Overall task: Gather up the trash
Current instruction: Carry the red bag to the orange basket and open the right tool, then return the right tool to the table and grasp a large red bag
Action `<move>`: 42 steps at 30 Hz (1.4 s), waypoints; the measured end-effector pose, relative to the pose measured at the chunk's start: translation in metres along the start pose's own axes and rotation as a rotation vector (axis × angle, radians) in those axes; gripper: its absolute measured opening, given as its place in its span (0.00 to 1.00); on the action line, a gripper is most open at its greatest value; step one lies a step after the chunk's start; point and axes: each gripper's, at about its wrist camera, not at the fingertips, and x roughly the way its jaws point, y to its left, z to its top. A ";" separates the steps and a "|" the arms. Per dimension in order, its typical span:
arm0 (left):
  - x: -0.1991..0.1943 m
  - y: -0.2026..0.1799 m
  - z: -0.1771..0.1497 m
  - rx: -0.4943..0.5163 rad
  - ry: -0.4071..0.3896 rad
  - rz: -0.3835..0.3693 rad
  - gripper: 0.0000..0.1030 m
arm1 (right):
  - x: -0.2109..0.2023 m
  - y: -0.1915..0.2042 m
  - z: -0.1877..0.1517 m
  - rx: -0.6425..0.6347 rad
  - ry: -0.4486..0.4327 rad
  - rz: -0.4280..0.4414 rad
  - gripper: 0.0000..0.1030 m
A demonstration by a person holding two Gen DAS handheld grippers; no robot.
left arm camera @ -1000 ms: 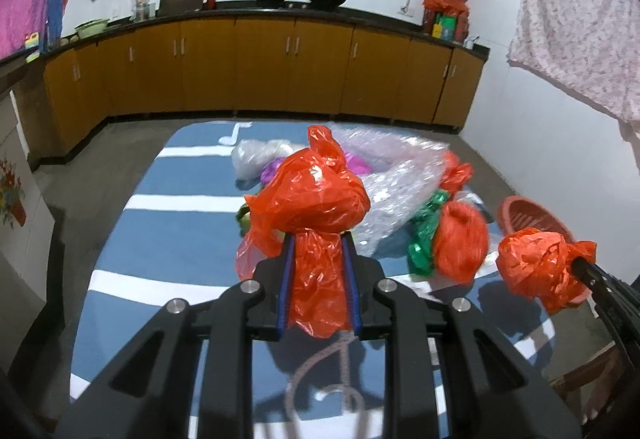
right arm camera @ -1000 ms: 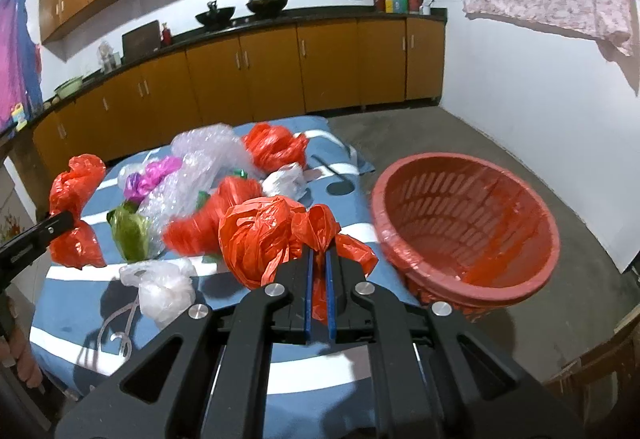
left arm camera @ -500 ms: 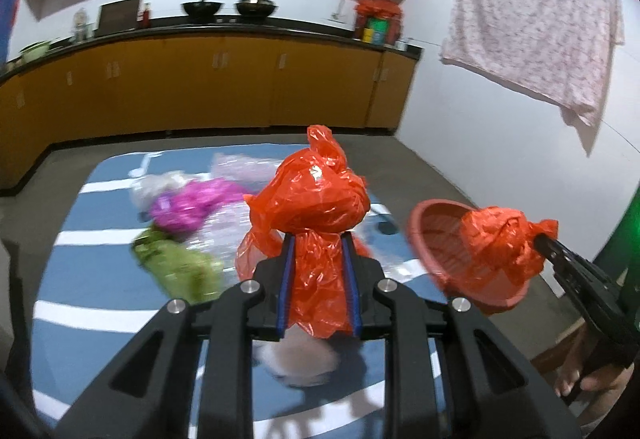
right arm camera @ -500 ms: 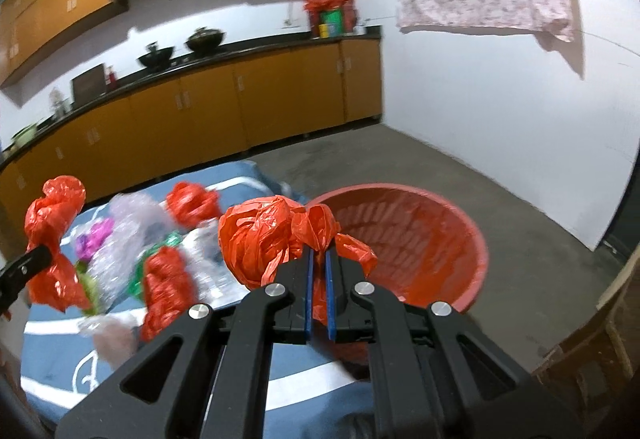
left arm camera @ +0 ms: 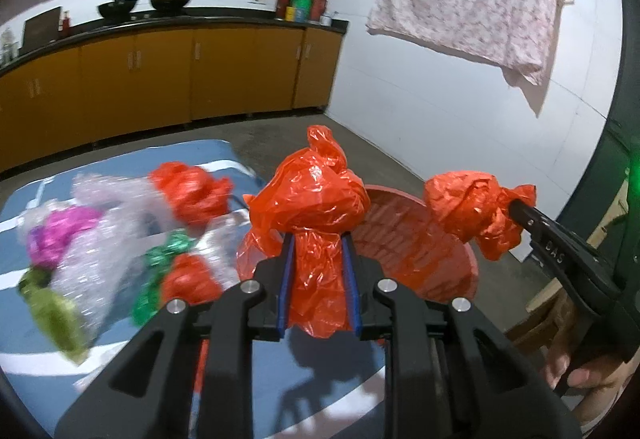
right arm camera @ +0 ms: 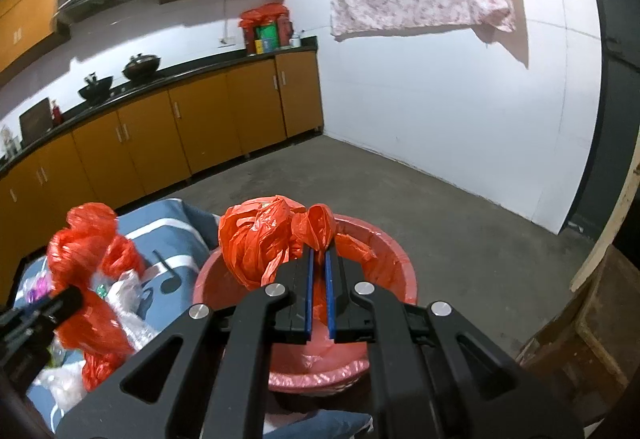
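**Right bag is over the basket**

The right gripper (right arm camera: 318, 275), clamped on a crumpled red plastic bag (right arm camera: 256, 239), has the round red plastic basket (right arm camera: 394, 271) directly beneath and ahead. The left gripper (left arm camera: 318, 279) pinches a second knotted red plastic bag (left arm camera: 316, 199); its basket lies ahead-right, so it's farther off.

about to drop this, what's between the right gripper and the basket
Only the red bag it grips; in the right wrist view, right gripper hangs over the basket, nothing else between.
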 end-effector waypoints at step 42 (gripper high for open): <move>-0.090 0.110 -0.036 -0.082 -0.101 0.461 0.90 | -0.020 0.038 -0.021 -0.121 -0.026 0.116 0.79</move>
